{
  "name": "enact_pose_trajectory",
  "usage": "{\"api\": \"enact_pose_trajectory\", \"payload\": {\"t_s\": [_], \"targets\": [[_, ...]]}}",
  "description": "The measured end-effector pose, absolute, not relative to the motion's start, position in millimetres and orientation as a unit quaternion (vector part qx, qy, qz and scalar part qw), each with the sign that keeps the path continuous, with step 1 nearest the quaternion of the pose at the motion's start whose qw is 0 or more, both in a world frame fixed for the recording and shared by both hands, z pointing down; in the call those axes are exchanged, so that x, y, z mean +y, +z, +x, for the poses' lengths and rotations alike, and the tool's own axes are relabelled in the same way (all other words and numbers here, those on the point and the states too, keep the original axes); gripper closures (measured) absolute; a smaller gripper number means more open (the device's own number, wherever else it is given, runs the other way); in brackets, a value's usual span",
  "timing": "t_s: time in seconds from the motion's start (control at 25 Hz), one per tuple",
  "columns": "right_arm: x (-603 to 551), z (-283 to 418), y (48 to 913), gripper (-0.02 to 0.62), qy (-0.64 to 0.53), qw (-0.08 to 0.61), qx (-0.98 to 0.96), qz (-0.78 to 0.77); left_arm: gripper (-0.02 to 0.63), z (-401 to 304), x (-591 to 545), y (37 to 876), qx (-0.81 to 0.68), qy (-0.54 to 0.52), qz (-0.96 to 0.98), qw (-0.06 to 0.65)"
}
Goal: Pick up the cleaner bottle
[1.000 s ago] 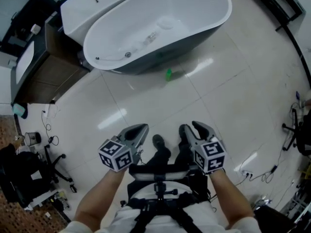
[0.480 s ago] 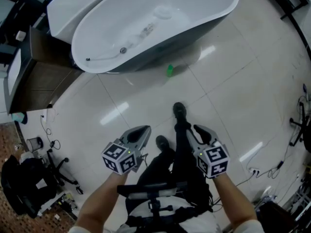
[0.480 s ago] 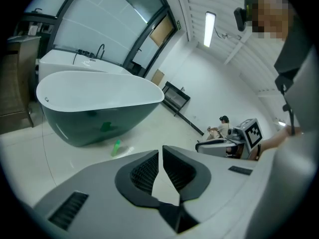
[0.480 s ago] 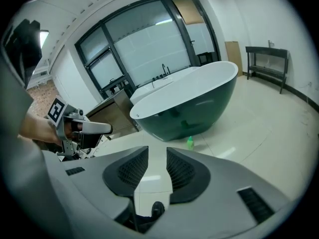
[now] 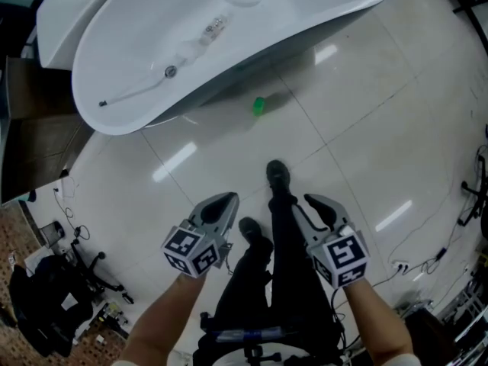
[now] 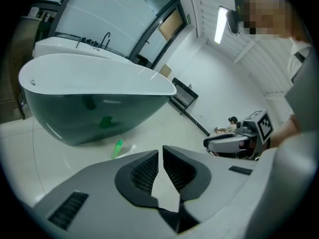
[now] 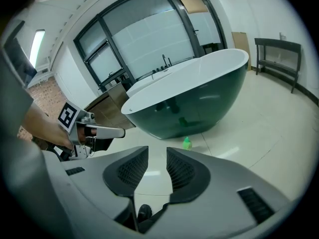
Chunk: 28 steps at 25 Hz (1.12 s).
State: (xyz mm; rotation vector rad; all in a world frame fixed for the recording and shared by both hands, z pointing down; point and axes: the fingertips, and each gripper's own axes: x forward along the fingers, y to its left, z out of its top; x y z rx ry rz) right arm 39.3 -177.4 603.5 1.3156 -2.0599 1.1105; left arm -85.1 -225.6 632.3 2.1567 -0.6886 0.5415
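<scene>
head view, cleaner bottle [image 5: 259, 106] beside bathtub [image 5: 305, 14], tiled floor [image 5: 366, 120] around

I see a bright green cleaner bottle [image 5: 259, 106] on a glossy off-white tiled floor [image 5: 381, 113]. The bathtub [image 5: 305, 6] is white inside and dark grey-green outside. My left gripper [image 5: 221, 201] and right gripper [image 5: 309, 200] are grey, with black ribbed fingers [image 6: 145, 172] and cubes patterned in black-and-white squares.

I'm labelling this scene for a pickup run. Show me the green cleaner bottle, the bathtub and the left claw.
green cleaner bottle [image 5: 259, 106]: head view, middle of its body.
bathtub [image 5: 305, 10]: head view, bare white inner wall.
left claw [image 6: 160, 153]: left gripper view, between its closed tips.
</scene>
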Motion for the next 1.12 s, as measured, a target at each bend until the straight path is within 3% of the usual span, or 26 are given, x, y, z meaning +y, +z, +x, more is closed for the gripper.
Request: {"api": "enact_pose_trajectory", "payload": {"t_s": [0.28, 0.52, 1.12], "targets": [[-185.6, 58.4, 648.6, 0.486, 0.424, 0.231, -0.737, 0.473, 0.532, -57.8, -266.5, 709.5, -0.269, 0.251, 0.851, 0.376], [-181.0, 72.1, 686.8, 0.486, 0.448, 0.244, -0.721, 0.469, 0.434, -46.2, -288.2, 797.4, -0.26, 0.32, 0.841, 0.35], [-182.9, 95.8, 737.7, 0.486, 0.475, 0.241, -0.707, 0.465, 0.393, -30.2, -313.9, 916.0, -0.276, 0.405, 0.805, 0.333]]}}
